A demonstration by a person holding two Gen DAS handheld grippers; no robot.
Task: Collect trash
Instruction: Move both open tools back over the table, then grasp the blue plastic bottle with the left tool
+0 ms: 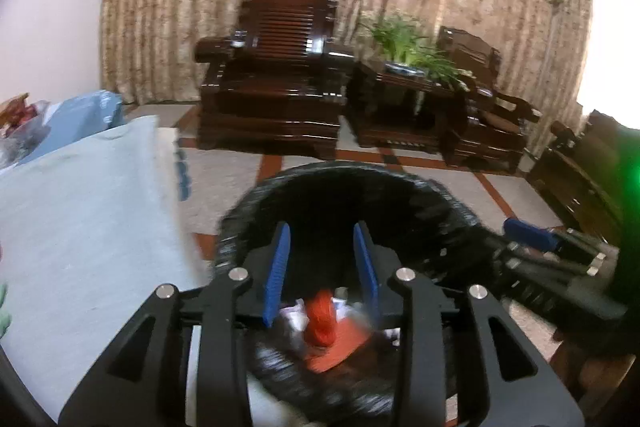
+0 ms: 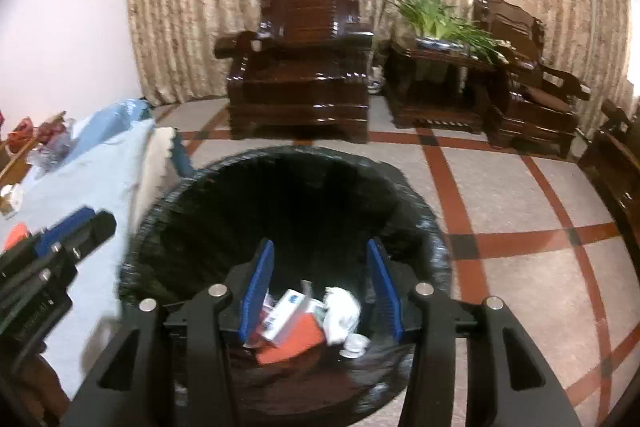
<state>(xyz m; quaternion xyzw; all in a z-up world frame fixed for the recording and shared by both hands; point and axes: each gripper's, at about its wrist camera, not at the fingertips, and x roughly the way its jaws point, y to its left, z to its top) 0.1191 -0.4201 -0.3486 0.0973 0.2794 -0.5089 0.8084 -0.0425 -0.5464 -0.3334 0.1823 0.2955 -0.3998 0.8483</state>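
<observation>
- Both grippers hang over the bin (image 2: 420,211), which stands on the tiled floor just beside the cloth-covered table (image 1: 80,227). The left gripper (image 1: 322,267) has its blue pads apart with nothing pressed between them; the right gripper (image 2: 320,287) is likewise spread and empty.
- The trash is already down in the bin: a red piece (image 1: 320,323) shows below the left gripper, blurred, and the right wrist view shows a small white box (image 2: 286,311), a crumpled white tissue (image 2: 340,315) and an orange flat piece (image 2: 296,343) on the bottom.
- Risk one — the red piece looks as if it may be still falling. Whether it is clear of the pads I cannot tell for sure; if it snags on a pad, pulling away would drag it back out onto the floor.
- Risk two: the black liner (image 2: 168,203) is loosely folded over the rim. A finger catching it on the way out could pull it down or tip the bin.
- Risk three — the grippers sit close together; the right one's blue pad (image 1: 528,231) shows at the edge of the left wrist view. Drawing both back at once could knock them together.
- Risk four: the table edge is right beside the left gripper, so a quick swing towards it could catch the cloth and shift what lies further along it.
</observation>
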